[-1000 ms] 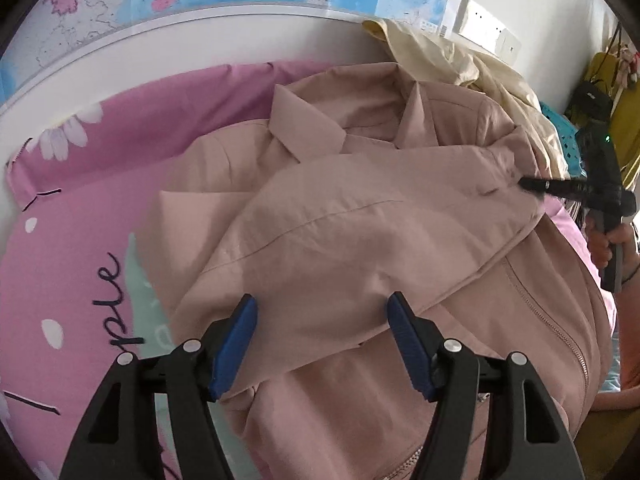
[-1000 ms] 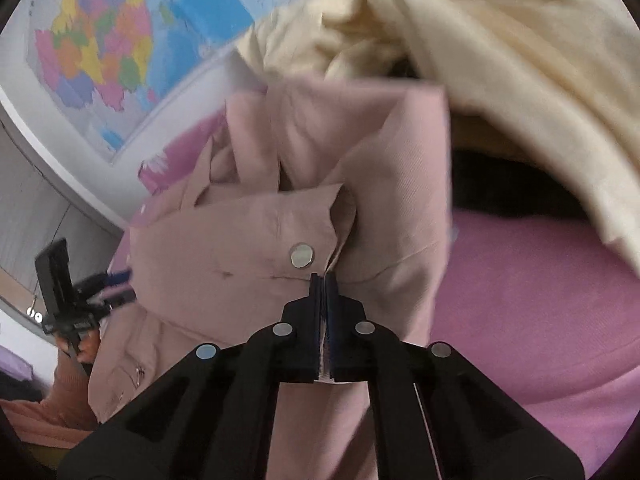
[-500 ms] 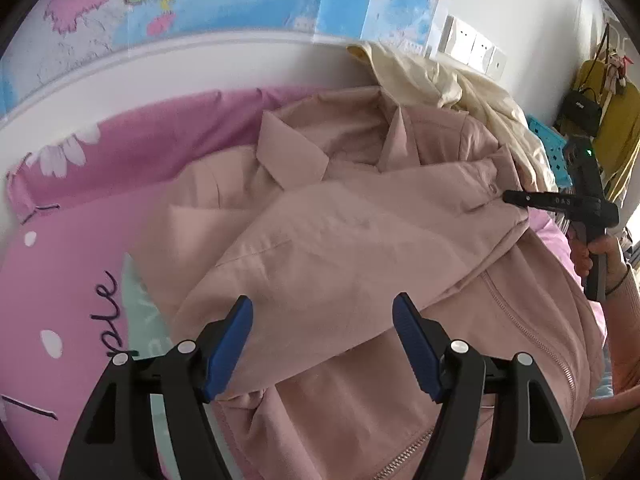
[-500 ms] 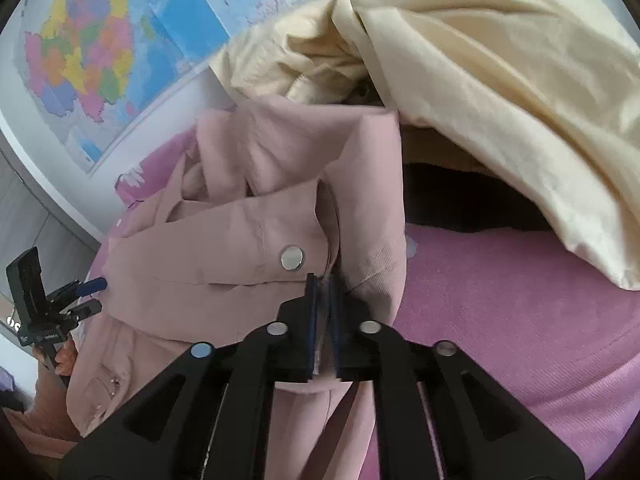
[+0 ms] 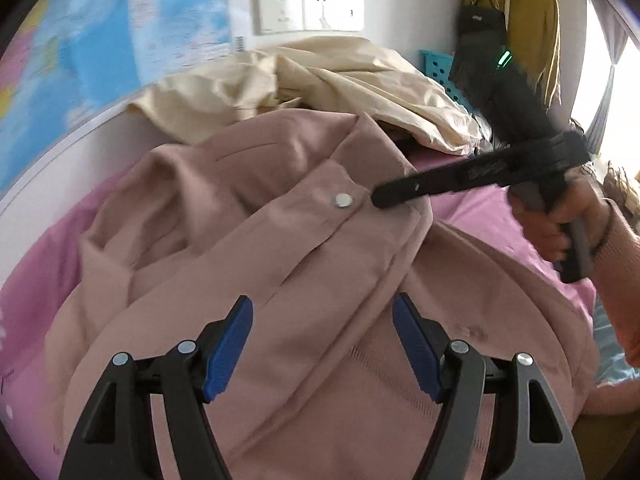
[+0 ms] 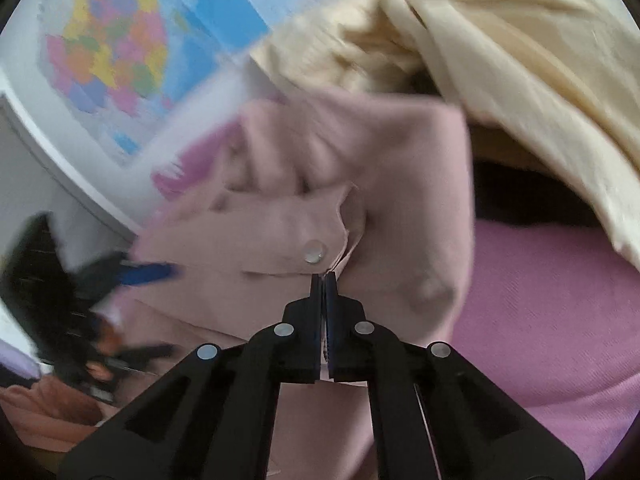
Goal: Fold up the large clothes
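On the pink bed [image 5: 472, 208], near its wall-side edge, we have the pink jacket [image 5: 280, 264] spread out. Our right gripper [image 6: 325, 280] pinches the sleeve cuff [image 6: 280, 248]; our left gripper [image 5: 322, 344] hovers wide and empty, pitched down, the sleeve running lengthwise away between both.

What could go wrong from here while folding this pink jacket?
1. The right gripper pinches only the thin edge of the cuff beside the snap; a tug might pull it free.
2. The left gripper is open over the pink jacket, holding nothing, so the folded sleeve could slide.
3. The cream garment lies against the jacket's top and could get caught in the fold.
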`<move>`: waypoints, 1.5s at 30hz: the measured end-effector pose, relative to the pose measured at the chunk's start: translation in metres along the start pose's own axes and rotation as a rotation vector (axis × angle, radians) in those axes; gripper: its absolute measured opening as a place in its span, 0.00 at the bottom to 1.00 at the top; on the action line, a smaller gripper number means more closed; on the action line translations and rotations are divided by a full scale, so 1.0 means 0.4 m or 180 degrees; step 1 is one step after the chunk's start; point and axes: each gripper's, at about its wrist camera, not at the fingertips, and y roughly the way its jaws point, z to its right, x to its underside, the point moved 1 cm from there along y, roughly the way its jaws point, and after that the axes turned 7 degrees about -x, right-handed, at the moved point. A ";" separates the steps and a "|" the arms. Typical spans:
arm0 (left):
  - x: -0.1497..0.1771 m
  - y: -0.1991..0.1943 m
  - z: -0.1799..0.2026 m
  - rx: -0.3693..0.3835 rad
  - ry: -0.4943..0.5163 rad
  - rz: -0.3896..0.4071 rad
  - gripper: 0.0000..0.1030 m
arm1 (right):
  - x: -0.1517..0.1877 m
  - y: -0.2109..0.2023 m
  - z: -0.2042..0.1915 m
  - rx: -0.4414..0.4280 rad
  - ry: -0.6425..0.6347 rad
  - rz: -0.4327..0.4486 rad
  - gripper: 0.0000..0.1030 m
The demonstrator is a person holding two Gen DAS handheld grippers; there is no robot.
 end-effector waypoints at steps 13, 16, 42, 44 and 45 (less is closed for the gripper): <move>-0.069 0.027 -0.064 -0.0601 -0.0472 0.0184 0.03 | -0.056 -0.052 -0.138 -0.0272 -0.0390 0.0199 0.24; -0.047 -0.104 -0.212 -0.0712 -0.1148 0.0478 0.03 | -0.035 -0.063 -0.140 -0.0185 -0.0507 0.0223 0.48; 0.384 -0.809 -0.645 -0.1807 -0.3012 0.1804 0.03 | 0.060 0.463 -0.514 0.0090 -0.2241 -0.0687 0.05; 0.387 -0.809 -0.648 -0.1780 -0.2992 0.1799 0.03 | 0.035 0.448 -0.535 0.0003 -0.2150 -0.0518 0.05; 0.388 -0.809 -0.650 -0.1789 -0.2992 0.1801 0.03 | 0.030 0.451 -0.549 -0.0039 -0.2124 -0.0492 0.05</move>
